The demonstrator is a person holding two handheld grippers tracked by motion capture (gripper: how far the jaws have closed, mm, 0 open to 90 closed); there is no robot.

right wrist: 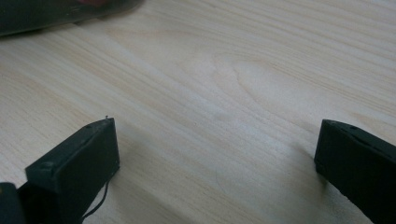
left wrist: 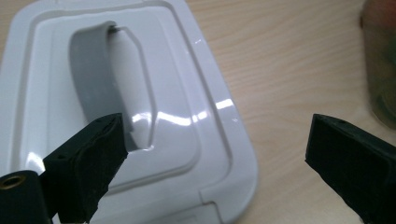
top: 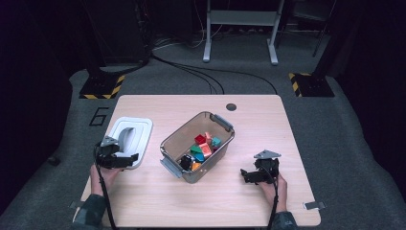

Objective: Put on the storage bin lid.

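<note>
Pale wood-grain counter [top: 249, 201], smooth and bare around a clear plastic bin [top: 178, 139] of bright toy blocks [top: 203, 146], lid off. White glossy lid [left wrist: 196, 116] with grey arched handle [left wrist: 91, 84] lying left of bin, not yet fitted. Left tool [left wrist: 215, 154] wide over lid's edge; right tool [right wrist: 217, 158] wide, gripping nothing.

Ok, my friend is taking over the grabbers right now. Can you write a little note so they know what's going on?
Left gripper: open, holding nothing, one jaw above the near end of the white lid, close to its grey handle.
Right gripper: open, holding nothing, over bare table to the right of the bin.
The clear bin stands mid-table, uncovered, with colourful toy blocks inside.
The lid lies flat on the table to the left of the bin.
Done: blocks are in the bin.
Left, most likely: grip the lid by its handle and put it on the bin.
</note>
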